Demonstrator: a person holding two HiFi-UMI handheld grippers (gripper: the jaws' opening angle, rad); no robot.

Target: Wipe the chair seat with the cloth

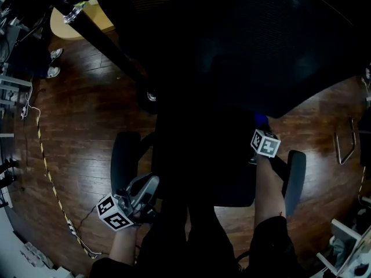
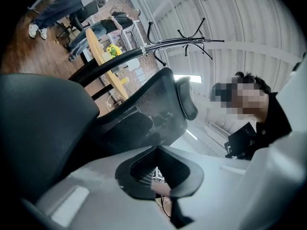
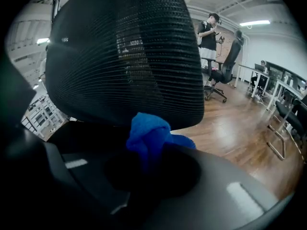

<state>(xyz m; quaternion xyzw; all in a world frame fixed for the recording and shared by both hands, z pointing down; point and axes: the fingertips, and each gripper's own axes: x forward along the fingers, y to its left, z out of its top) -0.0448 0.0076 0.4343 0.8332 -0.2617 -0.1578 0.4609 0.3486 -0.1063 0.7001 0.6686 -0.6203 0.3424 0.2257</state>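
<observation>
A black office chair fills the head view, its dark seat (image 1: 200, 161) below the mesh backrest (image 1: 243, 45). My right gripper (image 1: 261, 123) hovers at the seat's right side, near the backrest, shut on a bunched blue cloth (image 3: 149, 138), of which a small bit (image 1: 261, 119) shows from above. The right gripper view looks at the mesh backrest (image 3: 124, 51) with the seat (image 3: 81, 133) dark beneath it. My left gripper (image 1: 146, 185) is at the seat's front left, beside the left armrest (image 1: 124, 158). Its jaws (image 2: 158, 169) are shut with nothing in them and point up past the backrest (image 2: 144, 114).
The right armrest (image 1: 295, 175) lies beside my right forearm. The floor (image 1: 87, 109) is dark wood, with a striped cable (image 1: 49, 178) at the left, a round table (image 1: 64, 25) at the far left and a metal frame (image 1: 345, 141) at the right. Other chairs (image 3: 220, 75) and a standing person (image 3: 208, 32) are behind.
</observation>
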